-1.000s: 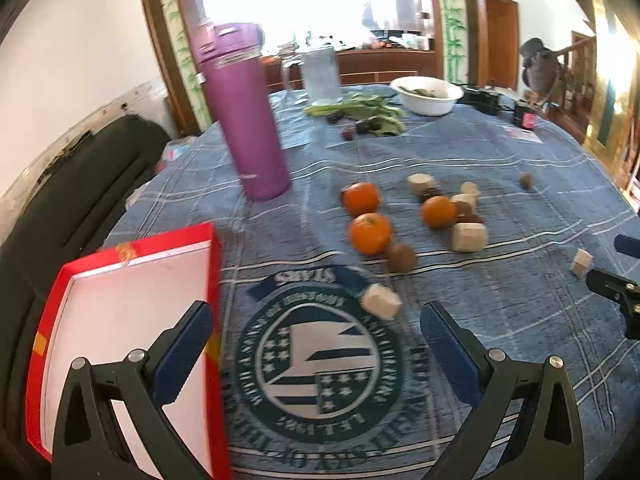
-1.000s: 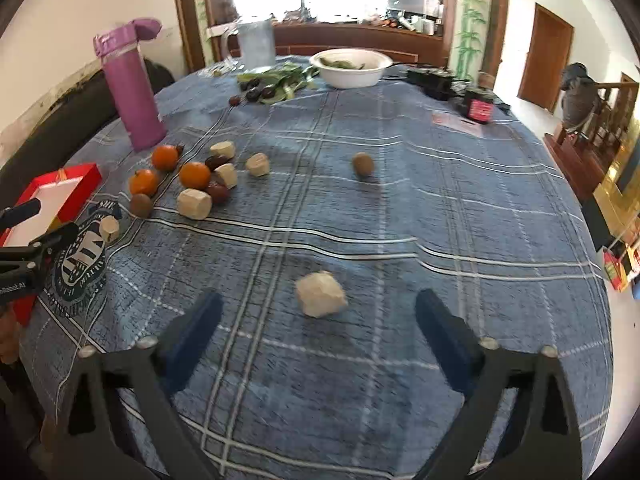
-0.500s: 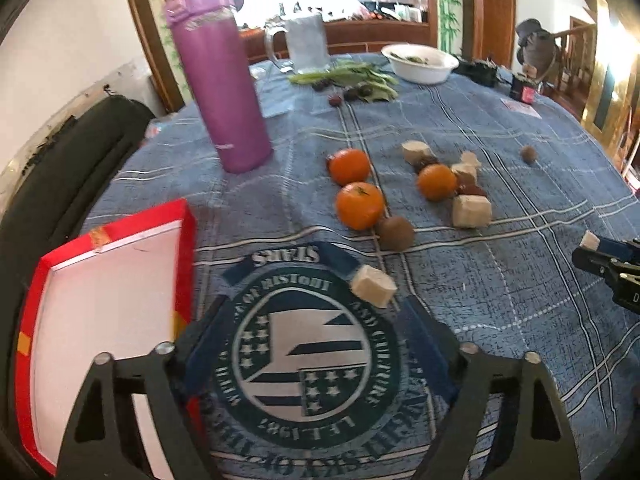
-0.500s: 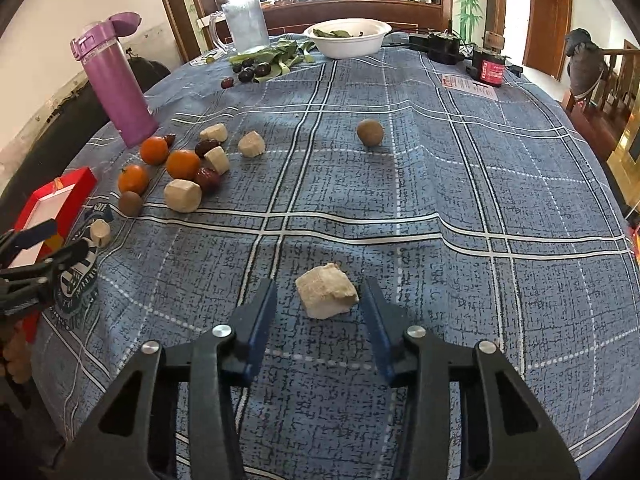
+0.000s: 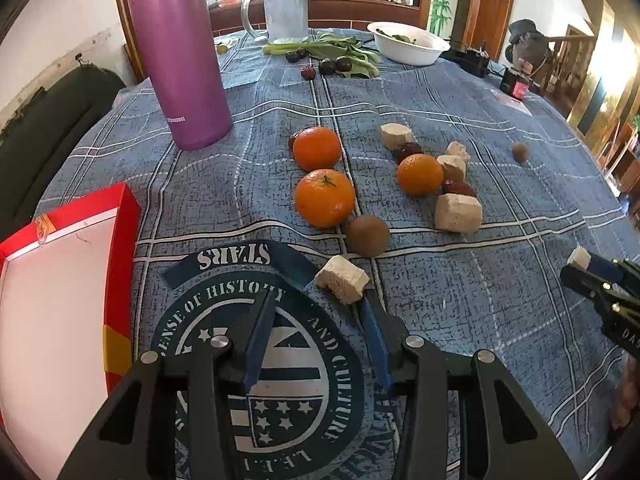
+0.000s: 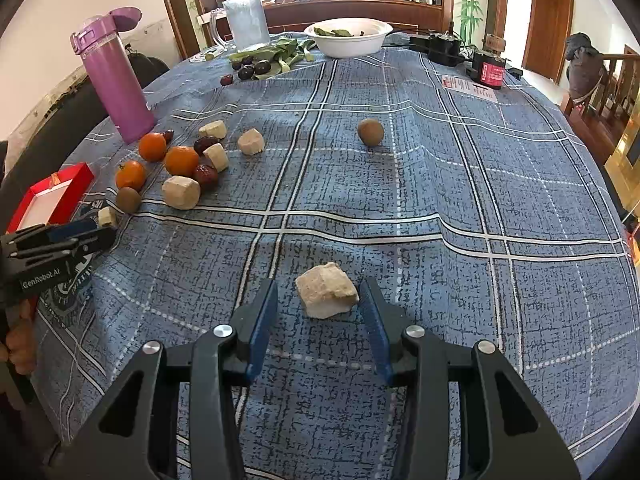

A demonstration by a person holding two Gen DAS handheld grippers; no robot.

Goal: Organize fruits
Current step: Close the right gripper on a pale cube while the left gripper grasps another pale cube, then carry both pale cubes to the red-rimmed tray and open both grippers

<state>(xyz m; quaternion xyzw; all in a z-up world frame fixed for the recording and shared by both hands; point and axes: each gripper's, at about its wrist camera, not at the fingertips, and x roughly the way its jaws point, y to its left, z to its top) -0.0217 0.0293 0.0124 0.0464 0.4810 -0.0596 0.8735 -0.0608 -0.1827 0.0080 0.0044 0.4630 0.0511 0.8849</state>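
Your left gripper (image 5: 316,312) sits part-open, its right finger (image 5: 374,328) touching a pale chunk (image 5: 342,279). Oranges (image 5: 325,197) lie at 12 o'clock, the red tray (image 5: 120,248) at 9.

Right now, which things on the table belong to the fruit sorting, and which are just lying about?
Job: oranges, brown round fruits, dark red fruits, pale chunks, red box, left gripper, right gripper.
Lying about: purple bottle, glass jug, white bowl, greens.
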